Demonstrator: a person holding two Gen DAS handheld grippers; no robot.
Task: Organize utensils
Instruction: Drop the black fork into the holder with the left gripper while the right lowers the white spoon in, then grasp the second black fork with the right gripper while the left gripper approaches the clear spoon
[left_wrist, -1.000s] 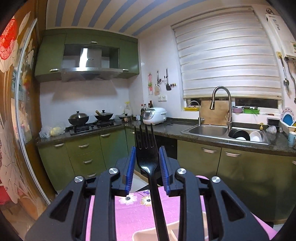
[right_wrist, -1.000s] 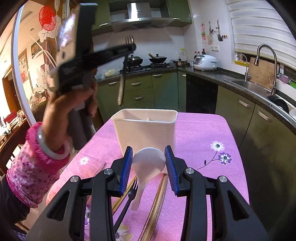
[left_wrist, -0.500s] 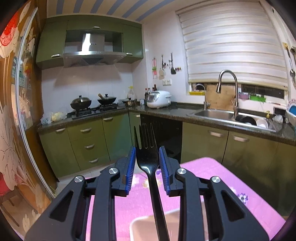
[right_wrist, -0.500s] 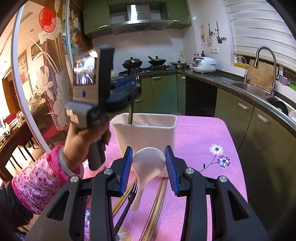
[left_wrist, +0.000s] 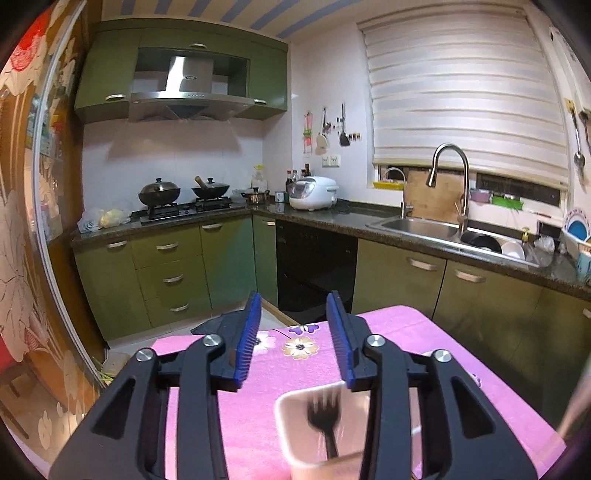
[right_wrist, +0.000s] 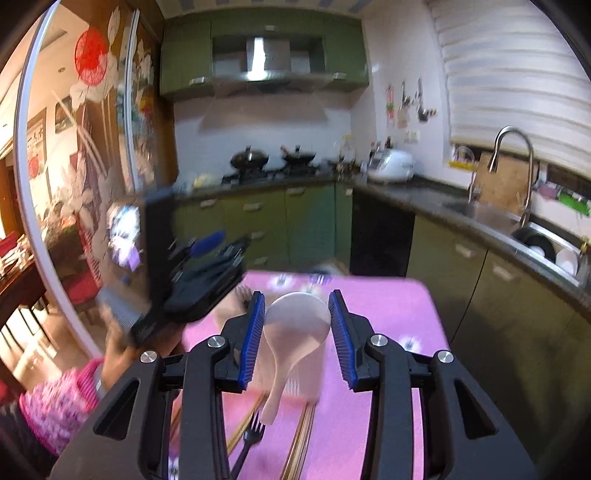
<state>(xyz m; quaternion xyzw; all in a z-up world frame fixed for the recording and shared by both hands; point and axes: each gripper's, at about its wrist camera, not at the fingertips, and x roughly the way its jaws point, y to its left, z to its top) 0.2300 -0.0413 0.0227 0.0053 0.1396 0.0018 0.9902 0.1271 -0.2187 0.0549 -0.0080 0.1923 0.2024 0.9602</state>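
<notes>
One black fork is already stowed; several utensils are left on the worktop.

The left gripper (left_wrist: 291, 336) fingers are spread wide and empty above the white holder (left_wrist: 286, 424), where a black fork (left_wrist: 323, 417) stands. The right gripper (right_wrist: 297, 336) fingers gape around, not gripping, a white rice paddle (right_wrist: 295, 332); another fork (right_wrist: 249, 439) and chopsticks (right_wrist: 301, 443) are seen at lower centre.

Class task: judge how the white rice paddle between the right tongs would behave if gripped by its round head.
The white rice paddle looks thin, smooth plastic: probably light and stiff. Its rounded head may slip between the right tongs. The long handle hanging low could make it pivot.
</notes>
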